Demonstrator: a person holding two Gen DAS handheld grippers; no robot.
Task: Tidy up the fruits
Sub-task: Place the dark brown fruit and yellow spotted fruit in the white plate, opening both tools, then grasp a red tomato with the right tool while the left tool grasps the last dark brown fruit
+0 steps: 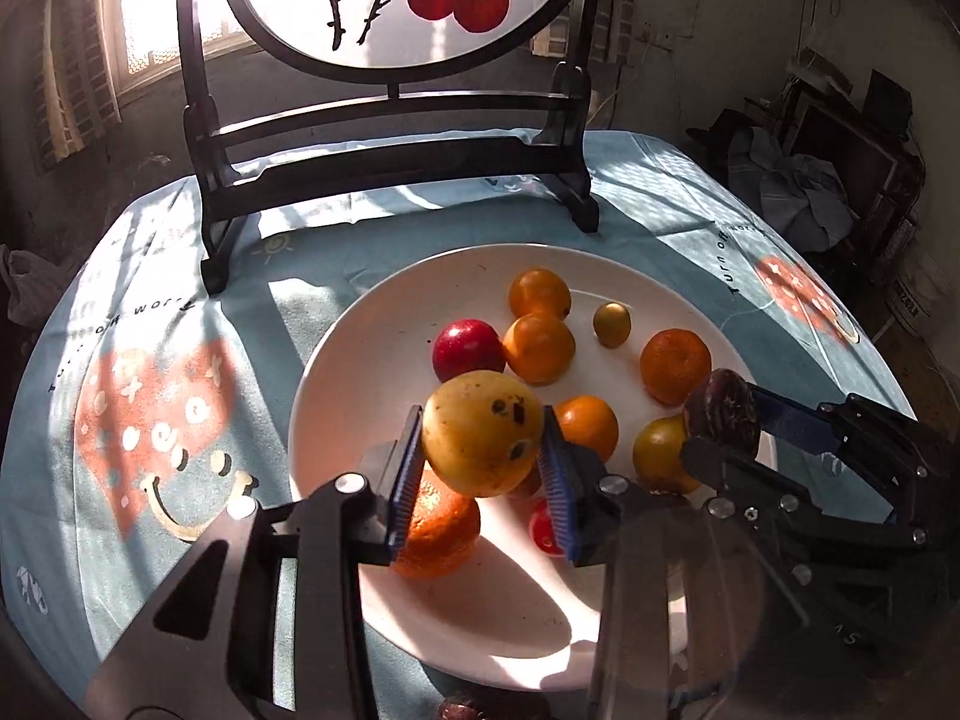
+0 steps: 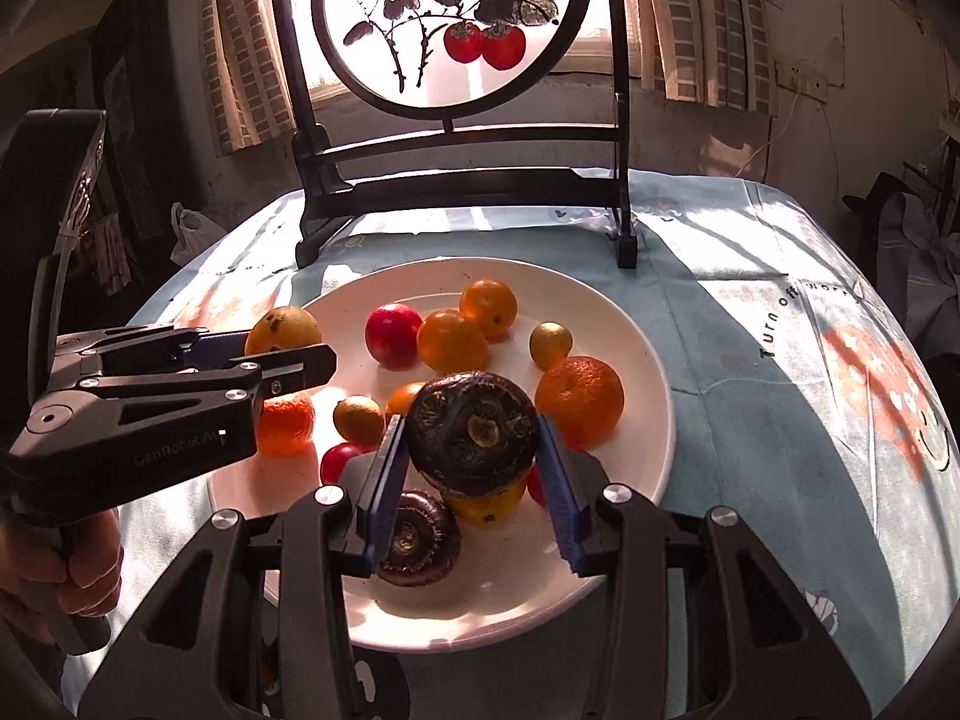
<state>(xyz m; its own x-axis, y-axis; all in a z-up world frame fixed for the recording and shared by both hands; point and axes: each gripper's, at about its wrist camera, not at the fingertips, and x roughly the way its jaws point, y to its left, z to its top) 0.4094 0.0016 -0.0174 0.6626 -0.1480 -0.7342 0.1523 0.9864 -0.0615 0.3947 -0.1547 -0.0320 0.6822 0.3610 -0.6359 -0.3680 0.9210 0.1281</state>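
1. Left wrist view: sunlit blue tablecloth (image 1: 180, 312) under a white plate (image 1: 360, 360), a painted persimmon screen (image 1: 396, 0) behind. Left gripper (image 1: 483, 450) pinching a spotted yellow fruit (image 1: 480, 432), lifted above the plate, probably to carry it to its own group. Oranges (image 1: 538, 348), a red fruit (image 1: 468, 348) and a small green-gold fruit (image 1: 611, 324) resting on the plate.
2. Right wrist view: same cloth and plate (image 2: 624, 324). Right gripper (image 2: 474, 462) clamped on a dark, ringed brown fruit (image 2: 473, 435), raised over a second like it (image 2: 417, 540) lying near the plate's front rim. Tangerine (image 2: 579, 399) just beside, to the right.
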